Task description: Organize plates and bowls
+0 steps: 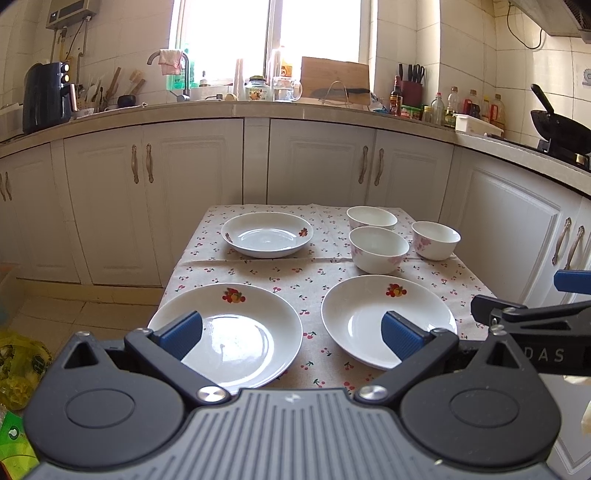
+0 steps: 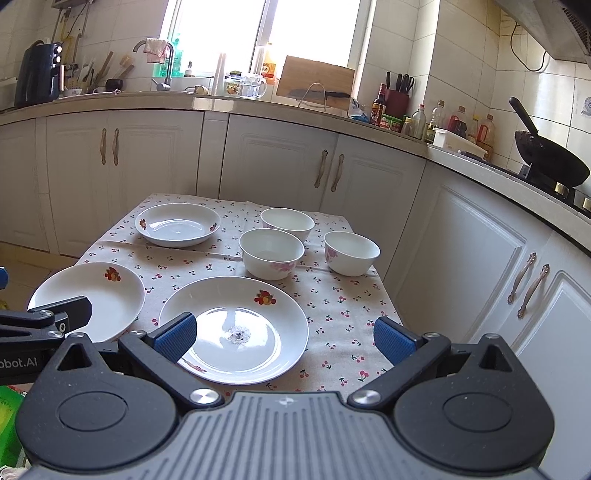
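Your left gripper (image 1: pixel 291 334) and right gripper (image 2: pixel 284 338) are both hovering wide and empty over the desk (image 2: pixel 332 325), each with a near plate (image 1: pixel 236 332) (image 2: pixel 236 328) lying at 12 o'clock, bowls (image 2: pixel 271 258) beyond.

near-left plate (image 1: pixel 236 332): near rim covered by the left gripper (image 1: pixel 291 334) body and one blue pad
near-right plate (image 1: pixel 373 317): near edge behind the other pad
right gripper (image 1: pixel 532 321): cut off at the frame edge right of the near-right plate (jaw gap unseen from the left wrist view)
bottles (image 2: pixel 458 123): beyond the table, labels too small to read
window (image 2: pixel 258 33): blown out, nothing discernible
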